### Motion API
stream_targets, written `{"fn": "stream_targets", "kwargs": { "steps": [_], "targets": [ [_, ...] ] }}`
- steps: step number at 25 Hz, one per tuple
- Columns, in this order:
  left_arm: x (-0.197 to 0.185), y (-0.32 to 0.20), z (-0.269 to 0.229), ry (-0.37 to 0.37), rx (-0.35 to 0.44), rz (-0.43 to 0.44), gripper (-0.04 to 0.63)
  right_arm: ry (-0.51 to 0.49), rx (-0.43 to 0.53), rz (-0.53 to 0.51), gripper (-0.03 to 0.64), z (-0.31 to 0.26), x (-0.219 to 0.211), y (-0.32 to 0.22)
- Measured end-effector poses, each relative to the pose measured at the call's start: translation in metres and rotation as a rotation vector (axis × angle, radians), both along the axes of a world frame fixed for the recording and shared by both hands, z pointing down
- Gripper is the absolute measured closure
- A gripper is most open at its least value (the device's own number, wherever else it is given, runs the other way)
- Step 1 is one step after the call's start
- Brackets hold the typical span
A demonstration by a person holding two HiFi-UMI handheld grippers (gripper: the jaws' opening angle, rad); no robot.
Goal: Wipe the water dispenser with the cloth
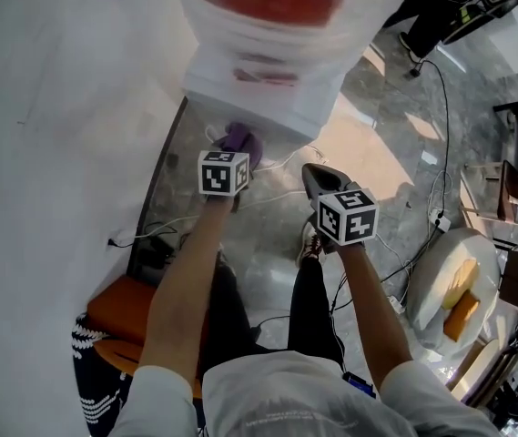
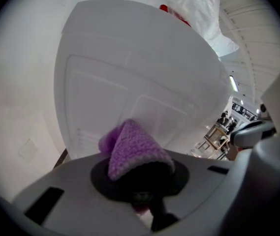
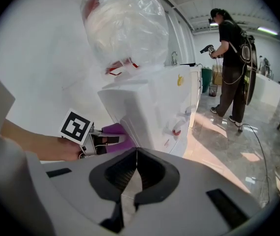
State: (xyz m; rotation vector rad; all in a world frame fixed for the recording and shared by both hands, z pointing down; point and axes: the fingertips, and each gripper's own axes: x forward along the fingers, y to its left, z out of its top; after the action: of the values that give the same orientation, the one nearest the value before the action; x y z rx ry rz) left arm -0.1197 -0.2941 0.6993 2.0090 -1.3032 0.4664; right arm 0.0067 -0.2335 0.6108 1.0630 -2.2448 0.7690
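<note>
Left gripper (image 2: pixel 140 178): 2 jaws clamped on purple knitted cloth (image 2: pixel 135 149) | cloth against plain side panel of white water dispenser (image 2: pixel 144 77) | right gripper (image 3: pixel 136 168): 2 jaws closed together, nothing between, near dispenser, not touching | plastic-wrapped bottle (image 3: pixel 125 23) atop dispenser.

The left gripper (image 1: pixel 231 153) holds a purple cloth (image 1: pixel 240 139) against the near side of the white water dispenser (image 1: pixel 268 89), which stands at the far centre beside a white wall (image 1: pixel 58 80). The right gripper (image 1: pixel 313 173) hangs to the right, apart from the dispenser, over a grey marbled floor (image 1: pixel 377 153). An orange seat (image 1: pixel 117 312) stands near left.
</note>
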Motion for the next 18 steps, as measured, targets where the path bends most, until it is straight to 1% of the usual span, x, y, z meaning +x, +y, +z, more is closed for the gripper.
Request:
{"fn": "stream_targets", "kwargs": {
  "steps": [4,8,11,13,16,18],
  "targets": [
    [0.034,0.008,-0.003,0.023,0.009,0.054,0.529,0.003,-0.005,0.029,0.601,0.001,0.021,0.004],
    [0.064,0.017,-0.003,0.056,0.009,0.074,0.529,0.006,-0.015,0.062,0.601,0.006,0.042,0.012],
    [0.086,0.024,-0.001,0.092,0.0,0.091,0.529,0.015,-0.022,0.071,0.601,0.01,0.054,0.017],
    [0.1,0.028,-0.002,0.103,0.002,0.109,0.529,0.019,-0.025,0.076,0.601,0.011,0.061,0.018],
    [0.112,0.031,-0.003,0.098,0.023,0.126,0.531,0.021,-0.025,0.087,0.601,0.012,0.067,0.018],
    [0.115,0.033,-0.002,0.117,0.032,0.125,0.529,0.022,-0.025,0.09,0.601,0.013,0.069,0.018]
  ]
}}
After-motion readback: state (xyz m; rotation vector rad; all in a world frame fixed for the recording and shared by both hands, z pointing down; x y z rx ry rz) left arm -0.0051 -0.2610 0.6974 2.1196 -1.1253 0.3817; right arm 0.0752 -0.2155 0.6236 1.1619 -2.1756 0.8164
